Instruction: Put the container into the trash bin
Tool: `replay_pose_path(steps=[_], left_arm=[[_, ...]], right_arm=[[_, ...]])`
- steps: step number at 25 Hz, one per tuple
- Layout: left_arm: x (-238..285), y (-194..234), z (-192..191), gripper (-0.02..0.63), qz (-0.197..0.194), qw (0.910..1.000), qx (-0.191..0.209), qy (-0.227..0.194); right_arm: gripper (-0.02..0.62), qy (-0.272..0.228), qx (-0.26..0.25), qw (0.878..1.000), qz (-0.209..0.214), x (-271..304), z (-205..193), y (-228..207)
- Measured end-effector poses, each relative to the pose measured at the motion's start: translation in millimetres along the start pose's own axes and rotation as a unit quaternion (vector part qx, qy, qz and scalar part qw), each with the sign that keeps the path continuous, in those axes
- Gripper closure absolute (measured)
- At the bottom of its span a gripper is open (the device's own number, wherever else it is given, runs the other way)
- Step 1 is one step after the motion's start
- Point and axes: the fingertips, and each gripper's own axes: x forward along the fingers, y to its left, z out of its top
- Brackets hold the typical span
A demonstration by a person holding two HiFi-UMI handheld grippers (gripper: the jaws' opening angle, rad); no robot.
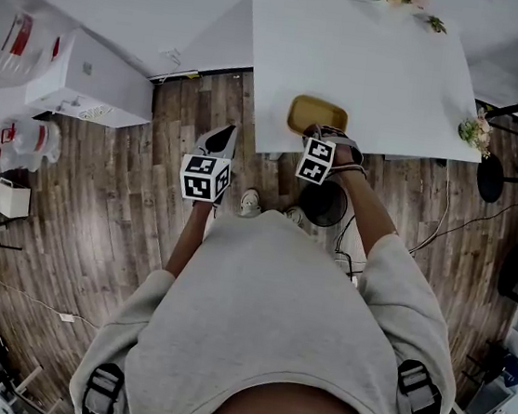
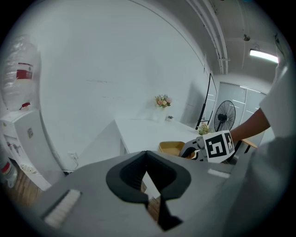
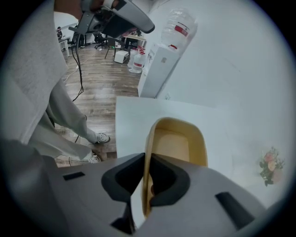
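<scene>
White table (image 1: 369, 74) filled the top of the head view. A dark round trash bin (image 1: 323, 203) stood on the wood floor just below the table's near edge, by the person's shoes. The tan container (image 1: 315, 115) sat on the table close to that edge, seemingly still resting on the surface and not lifted.

Risk: the grip was on one thin side wall only, so the container could pivot or slip out on the lift. The wall looked flexible and might also bend under the pinch. The bin mouth looked not much wider than the container, so a tilted drop could catch the rim and land on the floor.

The right gripper (image 3: 145, 185) pointed steeply down from the near side, forearm stretched over the bin, fingers clamped on the container's near wall, one pad inside and one outside. The left gripper (image 1: 220, 140) hung over the floor left of the table, well apart from the container, angled mildly down, fingers nearly together with nothing in them.
</scene>
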Motion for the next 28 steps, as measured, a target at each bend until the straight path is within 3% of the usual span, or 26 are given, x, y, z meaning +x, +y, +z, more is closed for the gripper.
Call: replay_pose_path(steps=[8,20,24,28], left_arm=[[-2.5,-2.9,2.0,0.595,-0.003,1.0000,0.005,0.000],[1.3,-16.5,2.5,0.595,-0.021,0.9997,0.015,0.000],[6.1,-23.5,5.9,0.595,-0.032,0.9993,0.022,-0.002],[11.6,-30.8,7.6,0.595,-0.042,0.9987,0.028,-0.001]], right_arm=[[0.564,0.007,-0.004,1.000,-0.011,-2.1,-2.7,1.1],[0.565,-0.005,0.012,0.998,-0.062,-25.4,-2.8,0.2],[0.565,-0.024,0.066,0.995,-0.067,-37.6,-2.0,1.1],[0.567,-0.061,0.161,0.982,-0.083,-53.7,-0.1,-3.1]])
